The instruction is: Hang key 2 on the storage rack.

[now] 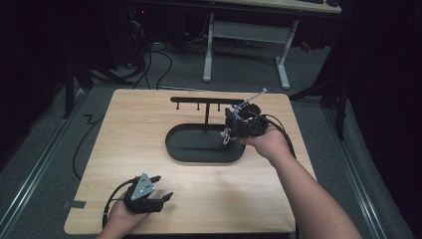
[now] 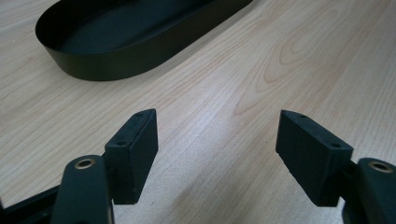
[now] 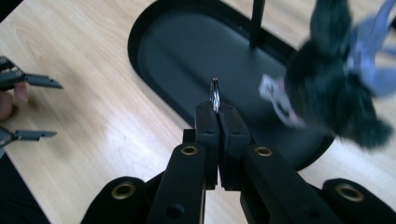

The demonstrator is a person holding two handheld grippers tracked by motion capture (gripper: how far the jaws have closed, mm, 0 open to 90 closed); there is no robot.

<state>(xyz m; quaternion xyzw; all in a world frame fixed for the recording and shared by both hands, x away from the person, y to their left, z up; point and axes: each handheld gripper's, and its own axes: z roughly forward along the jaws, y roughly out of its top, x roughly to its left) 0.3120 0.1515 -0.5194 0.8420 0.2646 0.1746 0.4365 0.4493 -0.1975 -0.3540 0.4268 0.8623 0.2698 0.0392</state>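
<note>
My right gripper point(image 3: 218, 114) is clamped tight on a metal key ring point(image 3: 215, 93), and a dark fuzzy charm point(image 3: 334, 100) with pale tags dangles blurred beside it, above the black oval tray point(image 1: 176, 149) near the hook stand point(image 1: 206, 101). My left gripper point(image 2: 217, 156) rests low at the table's point(image 1: 209, 199) near edge, jaws spread wide, nothing between them, well apart from the tray.

Table point(image 1: 149, 124) pale wood with visible grain; tray point(image 1: 179, 149) and stand point(image 1: 206, 112) matt black; keyring point(image 3: 215, 93) silver; fluffy charm point(image 3: 331, 93) black with lilac and white parts; both grippers point(image 2: 217, 154) point(image 3: 218, 122) black with brass-coloured rivets.
</note>
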